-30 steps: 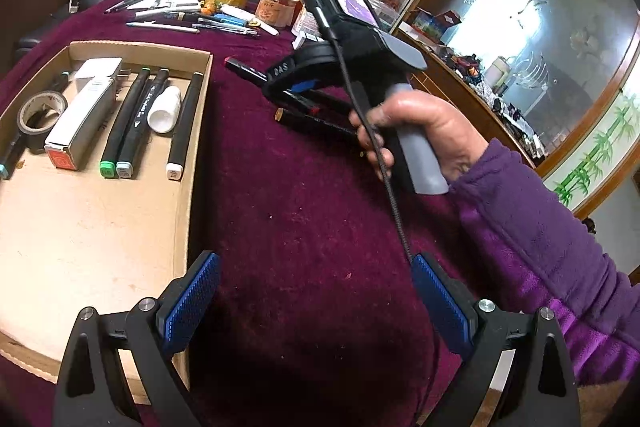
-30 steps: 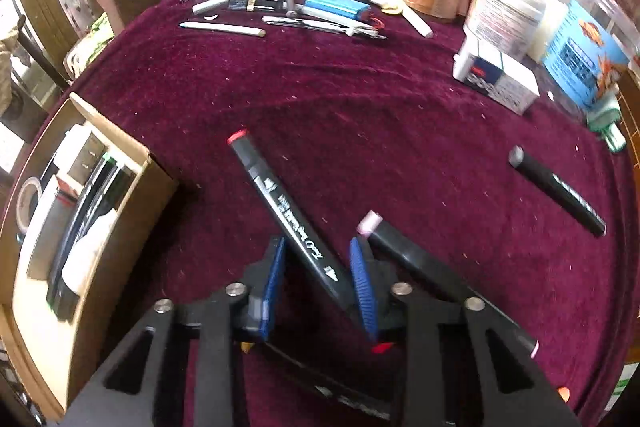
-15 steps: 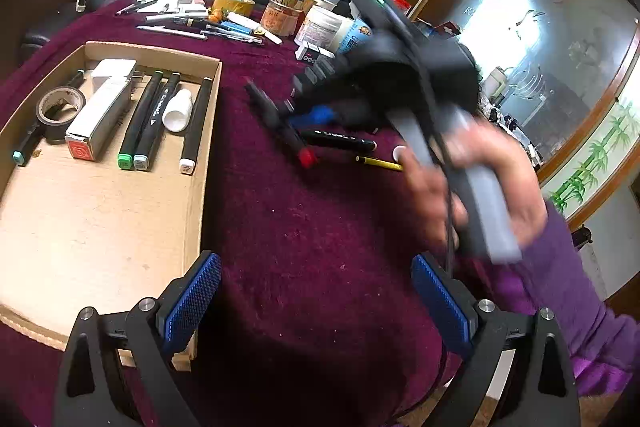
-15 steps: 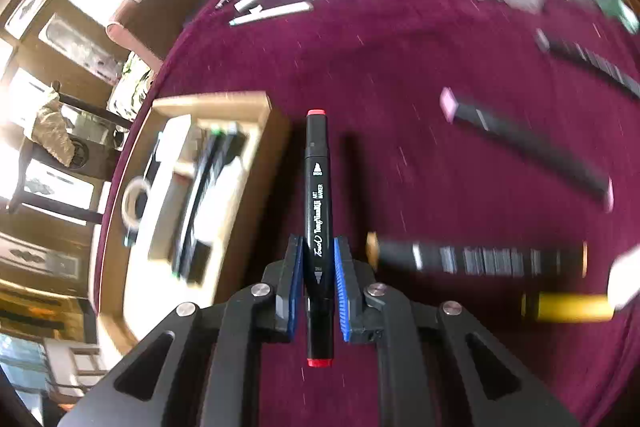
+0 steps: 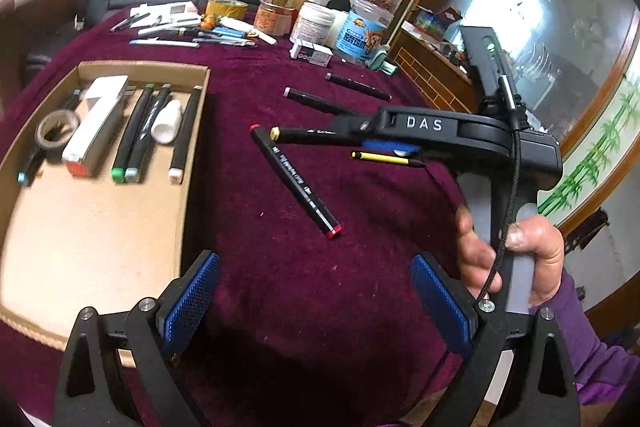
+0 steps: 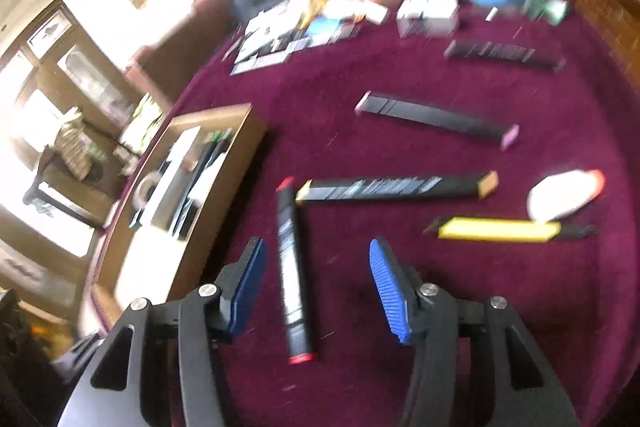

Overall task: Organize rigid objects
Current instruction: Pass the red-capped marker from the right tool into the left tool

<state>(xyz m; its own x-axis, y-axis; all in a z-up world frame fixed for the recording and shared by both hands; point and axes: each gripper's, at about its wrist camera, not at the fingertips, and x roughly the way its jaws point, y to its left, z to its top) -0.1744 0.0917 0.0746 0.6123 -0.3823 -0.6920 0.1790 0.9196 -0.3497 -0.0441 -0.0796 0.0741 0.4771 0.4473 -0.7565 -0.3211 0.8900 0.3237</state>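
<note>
A black marker with red caps point(image 5: 296, 179) lies loose on the maroon tablecloth, right of the cardboard tray point(image 5: 92, 227). In the right wrist view the same marker point(image 6: 294, 275) lies on the cloth between the open fingers of my right gripper point(image 6: 316, 285), which is raised above it. The right gripper also shows in the left wrist view point(image 5: 360, 131), above the other markers. My left gripper point(image 5: 316, 303) is open and empty, near the tray's right wall. The tray holds several markers point(image 5: 138, 135), a white box point(image 5: 96, 127), a tape roll point(image 5: 56, 129) and a white tube point(image 5: 166, 121).
Loose on the cloth: a yellow-capped marker point(image 6: 396, 187), a pink-capped marker point(image 6: 436, 117), another black marker point(image 6: 504, 53), a yellow pen point(image 6: 500, 229) and a white object point(image 6: 564, 193). Jars, boxes, tape and pens point(image 5: 312, 23) crowd the table's far edge.
My right gripper carried the red-capped marker toward the tray, then opened and let it go; the marker now lies on the cloth. The left gripper stayed open and shifted slightly.
</note>
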